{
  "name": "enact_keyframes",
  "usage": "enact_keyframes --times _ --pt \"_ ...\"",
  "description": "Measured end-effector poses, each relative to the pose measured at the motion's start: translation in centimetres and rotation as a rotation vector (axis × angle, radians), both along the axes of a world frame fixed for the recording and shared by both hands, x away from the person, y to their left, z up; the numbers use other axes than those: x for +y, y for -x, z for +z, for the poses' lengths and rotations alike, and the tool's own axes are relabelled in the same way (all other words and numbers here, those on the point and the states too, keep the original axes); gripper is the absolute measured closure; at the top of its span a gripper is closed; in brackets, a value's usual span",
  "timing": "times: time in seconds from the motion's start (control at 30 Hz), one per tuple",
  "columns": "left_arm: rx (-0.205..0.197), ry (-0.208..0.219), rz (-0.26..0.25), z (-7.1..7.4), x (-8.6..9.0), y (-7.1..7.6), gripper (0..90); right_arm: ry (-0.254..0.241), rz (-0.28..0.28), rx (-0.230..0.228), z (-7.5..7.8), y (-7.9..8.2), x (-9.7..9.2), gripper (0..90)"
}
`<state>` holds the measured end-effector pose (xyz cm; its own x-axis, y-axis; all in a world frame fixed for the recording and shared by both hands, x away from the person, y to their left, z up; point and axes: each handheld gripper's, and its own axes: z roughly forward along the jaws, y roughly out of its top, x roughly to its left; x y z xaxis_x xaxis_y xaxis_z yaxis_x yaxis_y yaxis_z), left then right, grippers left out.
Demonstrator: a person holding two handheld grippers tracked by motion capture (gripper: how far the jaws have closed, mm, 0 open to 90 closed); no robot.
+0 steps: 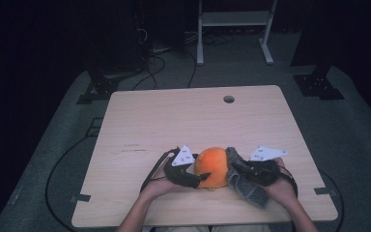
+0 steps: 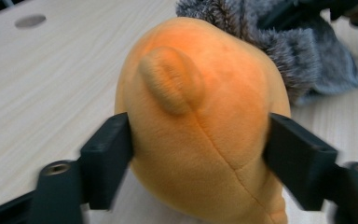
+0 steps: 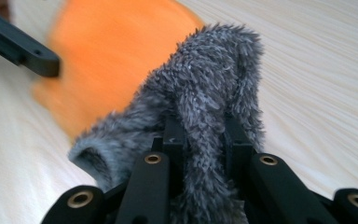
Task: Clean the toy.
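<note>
An orange plush toy (image 1: 212, 166) sits on the wooden table (image 1: 183, 121) near the front edge. My left gripper (image 1: 200, 178) comes at it from the left. In the left gripper view the orange plush toy (image 2: 200, 93), with a small round ear, bulges past both pads of the left gripper (image 2: 198, 154), which squeeze its sides. A grey furry cloth (image 1: 249, 191) lies against the toy's right side. My right gripper (image 3: 204, 135) is shut on a fold of the grey furry cloth (image 3: 214, 70), with the orange toy (image 3: 116, 51) blurred just behind it.
A round cable hole (image 1: 228, 99) is in the table's far side. Beyond the table stand a white frame (image 1: 234, 19) and black stand feet (image 1: 319, 84), with cables on the grey floor. A cable (image 1: 58, 169) loops off the table's left side.
</note>
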<state>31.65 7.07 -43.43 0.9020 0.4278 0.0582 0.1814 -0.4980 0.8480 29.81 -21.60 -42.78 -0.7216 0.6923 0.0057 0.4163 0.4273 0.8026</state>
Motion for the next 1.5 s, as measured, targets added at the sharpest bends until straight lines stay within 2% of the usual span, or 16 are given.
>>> enact_keyframes --times 0.07,0.17,0.3,0.33,0.43,0.53,0.6,0.67,0.77,0.9,1.0,1.13,1.23,1.3,1.4,1.5 --pt "-0.023 -0.001 -0.005 -0.2 -0.4 0.2 33.2 -0.012 -0.017 -0.017 0.7 0.3 -0.5 75.0" --pt "-0.044 -0.013 -0.033 -0.2 -0.7 0.5 36.0 -0.048 0.038 -0.078 2.4 1.1 0.6 75.0" --pt "-0.025 0.012 -0.059 0.0 -0.4 0.6 32.6 0.008 0.074 -0.078 1.0 0.8 2.0 74.9" --pt "-0.029 0.013 -0.053 0.0 -0.4 0.5 34.1 -0.006 0.067 -0.064 0.7 0.5 1.6 74.9" --pt "-0.055 -0.019 -0.05 -0.1 -0.9 0.7 36.4 0.061 0.001 -0.065 1.2 0.5 0.4 75.1" --pt "-0.084 -0.028 -0.085 -0.3 -1.5 1.3 37.0 -0.016 0.061 -0.1 2.8 1.3 1.3 75.1" --pt "-0.106 -0.064 -0.086 -0.3 -1.8 1.7 37.7 0.026 0.102 -0.139 3.3 1.7 3.2 74.9" --pt "-0.087 -0.052 -0.092 -0.1 -1.4 1.6 37.0 0.076 0.11 -0.157 2.8 1.6 3.9 74.9" --pt "-0.041 0.011 -0.09 0.1 -0.9 1.0 32.5 0.022 0.091 -0.121 1.4 1.1 2.5 75.0" --pt "-0.068 -0.016 -0.068 -0.3 -1.5 1.2 34.5 0.042 0.051 -0.108 2.2 1.4 1.3 75.1" --pt "-0.101 -0.041 -0.094 -0.4 -2.0 1.8 35.8 0.008 0.104 -0.146 3.6 2.1 2.6 75.1" --pt "-0.101 -0.058 -0.085 -0.4 -1.8 1.7 37.2 0.066 0.122 -0.163 2.9 1.6 3.8 75.0" --pt "-0.077 -0.045 -0.076 -0.6 -1.4 1.3 37.5 0.105 0.044 -0.136 1.8 0.7 2.1 75.1" --pt "-0.077 -0.048 -0.08 -0.7 -1.4 1.2 37.6 0.066 0.007 -0.111 1.9 0.7 1.0 75.2" --pt "-0.08 -0.048 -0.079 -0.7 -1.4 1.3 37.6 0.013 0.069 -0.135 3.1 1.6 2.0 75.1" --pt "-0.066 -0.048 -0.08 -0.3 -1.1 1.2 34.9 0.081 0.106 -0.147 2.3 1.6 3.8 75.2"
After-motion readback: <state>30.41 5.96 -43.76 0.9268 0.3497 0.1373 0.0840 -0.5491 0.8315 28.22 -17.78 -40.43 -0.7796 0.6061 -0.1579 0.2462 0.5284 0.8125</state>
